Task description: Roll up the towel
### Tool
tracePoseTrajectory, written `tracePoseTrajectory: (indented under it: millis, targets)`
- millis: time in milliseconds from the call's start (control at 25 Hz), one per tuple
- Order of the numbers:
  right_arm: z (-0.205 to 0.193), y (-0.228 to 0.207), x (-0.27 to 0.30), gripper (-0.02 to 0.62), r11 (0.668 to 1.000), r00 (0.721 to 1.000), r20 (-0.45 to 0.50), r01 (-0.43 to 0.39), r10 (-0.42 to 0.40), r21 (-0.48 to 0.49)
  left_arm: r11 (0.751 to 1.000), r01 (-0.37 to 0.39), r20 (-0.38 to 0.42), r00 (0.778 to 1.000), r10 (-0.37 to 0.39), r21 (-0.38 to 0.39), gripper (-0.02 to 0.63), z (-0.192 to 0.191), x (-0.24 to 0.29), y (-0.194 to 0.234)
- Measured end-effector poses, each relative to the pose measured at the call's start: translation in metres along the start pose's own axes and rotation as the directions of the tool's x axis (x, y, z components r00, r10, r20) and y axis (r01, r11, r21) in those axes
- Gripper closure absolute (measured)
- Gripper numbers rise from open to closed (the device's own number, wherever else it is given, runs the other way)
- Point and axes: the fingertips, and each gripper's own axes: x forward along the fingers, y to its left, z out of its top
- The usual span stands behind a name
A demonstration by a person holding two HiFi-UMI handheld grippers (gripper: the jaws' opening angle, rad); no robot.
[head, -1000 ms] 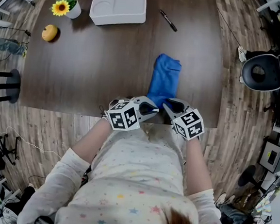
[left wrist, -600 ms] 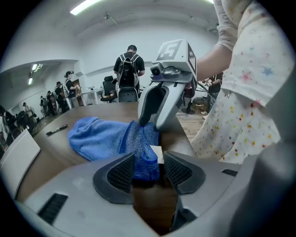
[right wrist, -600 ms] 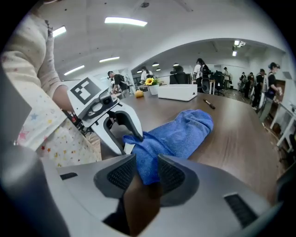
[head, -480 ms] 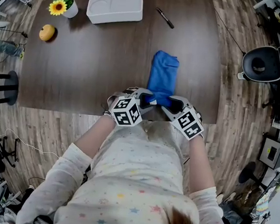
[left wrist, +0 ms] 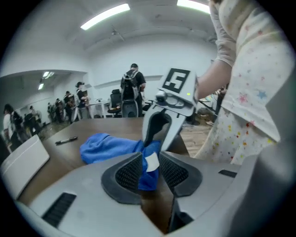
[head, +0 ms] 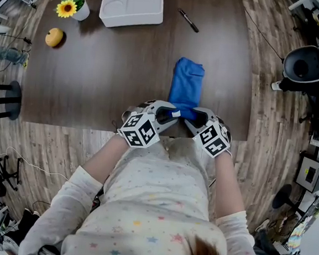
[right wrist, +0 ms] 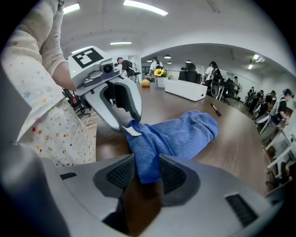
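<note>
A blue towel (head: 186,86) lies folded in a long strip on the brown table (head: 108,75), its near end at the front edge. My left gripper (head: 170,114) and right gripper (head: 193,119) meet at that near end from either side. In the left gripper view the jaws (left wrist: 149,170) have just been closing, and the towel corner (left wrist: 149,173) with its white tag fills the gap between the pads. In the right gripper view the right gripper (right wrist: 147,173) is shut on a bunched fold of the towel (right wrist: 178,134), with the left gripper (right wrist: 121,110) just beyond it.
A white tray (head: 132,4), a black pen (head: 190,21), a yellow fruit (head: 55,37) and a potted sunflower (head: 70,8) sit at the table's far side. A black office chair (head: 306,67) stands to the right. The person's body is close behind the front edge.
Both grippers moved forward from the table edge onto the towel's near end. The left jaws opened, then closed round the tagged corner. The right gripper rolled.
</note>
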Motion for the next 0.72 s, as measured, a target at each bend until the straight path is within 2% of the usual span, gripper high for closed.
tracePoseTrajectory:
  millis: [120,240,400,520,600,720]
  targets:
    - [0.000,-0.001,0.002,0.436,1.000,1.000,0.003,0.000,0.000,0.004,0.994,0.042,-0.079,0.996,-0.034,0.099,0.491,-0.011,0.011,-0.015]
    - [0.003,-0.002,0.002,0.437,1.000,1.000,0.006,0.003,-0.003,0.009,0.998,0.018,-0.113,0.994,-0.011,0.066,0.491,-0.025,0.020,-0.007]
    - [0.000,-0.003,0.005,0.437,1.000,1.000,-0.001,0.004,-0.004,-0.002,0.998,0.014,-0.086,0.996,-0.009,0.059,0.491,-0.029,0.026,-0.002]
    - [0.001,-0.004,0.005,0.448,0.999,1.000,0.003,0.018,-0.018,-0.026,0.999,0.037,-0.062,0.997,-0.035,0.032,0.499,-0.027,0.027,-0.002]
    - [0.001,-0.004,0.004,0.473,0.999,1.000,0.002,0.026,-0.025,-0.040,0.998,0.059,-0.052,0.997,-0.059,-0.002,0.529,-0.027,0.025,-0.002]
    - [0.000,0.001,0.002,0.486,0.998,1.000,-0.005,0.014,-0.014,-0.056,0.996,0.083,-0.060,0.995,-0.084,-0.021,0.549,-0.027,0.021,-0.005]
